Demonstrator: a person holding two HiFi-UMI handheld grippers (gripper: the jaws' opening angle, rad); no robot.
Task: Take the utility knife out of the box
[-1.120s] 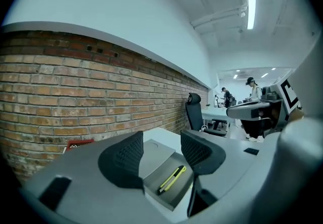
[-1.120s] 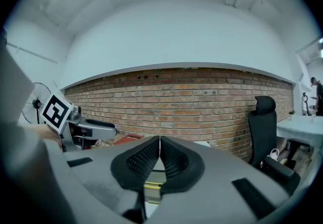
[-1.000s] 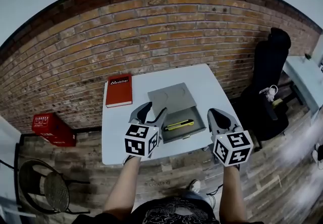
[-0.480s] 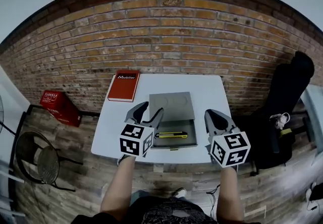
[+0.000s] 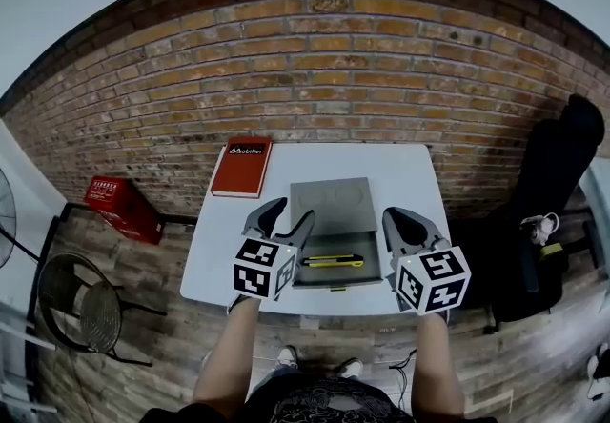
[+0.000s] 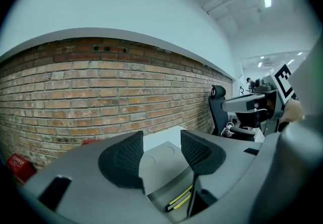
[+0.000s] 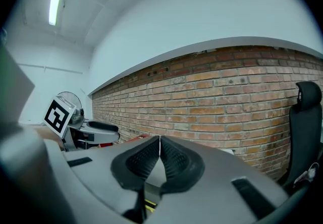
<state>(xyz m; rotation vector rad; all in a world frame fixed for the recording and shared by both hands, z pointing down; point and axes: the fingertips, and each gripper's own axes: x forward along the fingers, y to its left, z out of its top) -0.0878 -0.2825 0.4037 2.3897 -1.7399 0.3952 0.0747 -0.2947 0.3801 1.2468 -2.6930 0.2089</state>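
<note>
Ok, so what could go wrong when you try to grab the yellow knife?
1. The utility knife lies flat inside the box, so jaws might hit the box's wall or only push the knife.
2. The right gripper is shut and would need to open first.
3. The box sits near the table's front edge, so a bump could slide it off.

— How did you have the grippers set?
— My left gripper [image 5: 289,214] had its jaws apart, with nothing held. My right gripper [image 5: 395,217] had its jaws pressed together, empty.
— And your arms?
— My left forearm [image 5: 232,354] and right forearm [image 5: 437,354] pointed forward, side by side, grippers level.
</note>
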